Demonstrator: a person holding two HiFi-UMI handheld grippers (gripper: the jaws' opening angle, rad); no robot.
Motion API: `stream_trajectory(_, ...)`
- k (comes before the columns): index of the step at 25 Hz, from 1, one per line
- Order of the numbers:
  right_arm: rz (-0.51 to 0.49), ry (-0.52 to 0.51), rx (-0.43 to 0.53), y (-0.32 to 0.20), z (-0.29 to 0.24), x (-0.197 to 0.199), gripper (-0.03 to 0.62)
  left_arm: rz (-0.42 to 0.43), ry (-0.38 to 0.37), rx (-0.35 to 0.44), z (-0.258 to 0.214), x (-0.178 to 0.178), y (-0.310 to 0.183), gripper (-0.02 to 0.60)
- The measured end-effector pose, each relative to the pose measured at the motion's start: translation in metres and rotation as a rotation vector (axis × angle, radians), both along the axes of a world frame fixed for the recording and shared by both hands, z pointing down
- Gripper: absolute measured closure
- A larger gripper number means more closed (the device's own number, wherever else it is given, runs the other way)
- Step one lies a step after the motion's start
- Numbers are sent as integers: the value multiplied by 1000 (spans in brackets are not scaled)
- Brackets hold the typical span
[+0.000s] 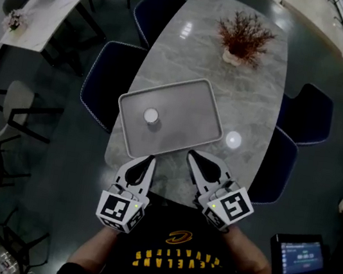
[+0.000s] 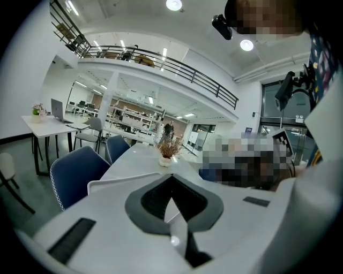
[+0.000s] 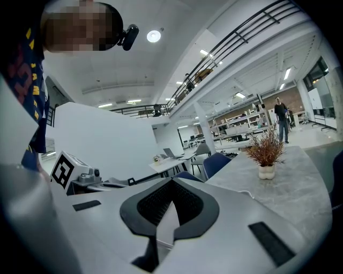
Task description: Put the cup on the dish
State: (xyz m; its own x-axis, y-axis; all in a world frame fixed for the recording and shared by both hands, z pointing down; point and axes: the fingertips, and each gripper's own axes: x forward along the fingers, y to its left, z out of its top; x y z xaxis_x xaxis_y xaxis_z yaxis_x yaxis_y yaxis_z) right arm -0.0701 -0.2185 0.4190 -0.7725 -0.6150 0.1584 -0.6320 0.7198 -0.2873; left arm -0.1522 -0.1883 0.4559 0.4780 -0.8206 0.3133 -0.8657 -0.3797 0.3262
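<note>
A small white cup (image 1: 151, 117) stands upright on a grey rectangular tray (image 1: 194, 101) in the middle of the marble table (image 1: 259, 82). A small white round dish (image 1: 233, 139) lies on the table just right of the tray. My left gripper (image 1: 151, 159) hovers at the table's near edge, below the tray's front rim, shut and empty. My right gripper (image 1: 191, 157) is beside it, also shut with nothing in it. In the left gripper view the shut gripper (image 2: 171, 179) hides the cup, and only the tray's rim (image 2: 115, 179) shows. The right gripper view shows its own gripper (image 3: 172, 184) closed.
A dried red plant in a white vase (image 1: 243, 38) stands at the table's far end, and shows as the plant (image 2: 169, 150) and the plant (image 3: 265, 152) in the gripper views. Blue chairs (image 1: 105, 83) line both sides of the table. A second table (image 1: 47, 5) stands far left.
</note>
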Motion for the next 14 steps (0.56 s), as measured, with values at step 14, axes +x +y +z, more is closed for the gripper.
stream_trajectory(14, -55, 24, -6, -3, 2, -13, 591, -49, -23, -4, 2, -16, 3, 581)
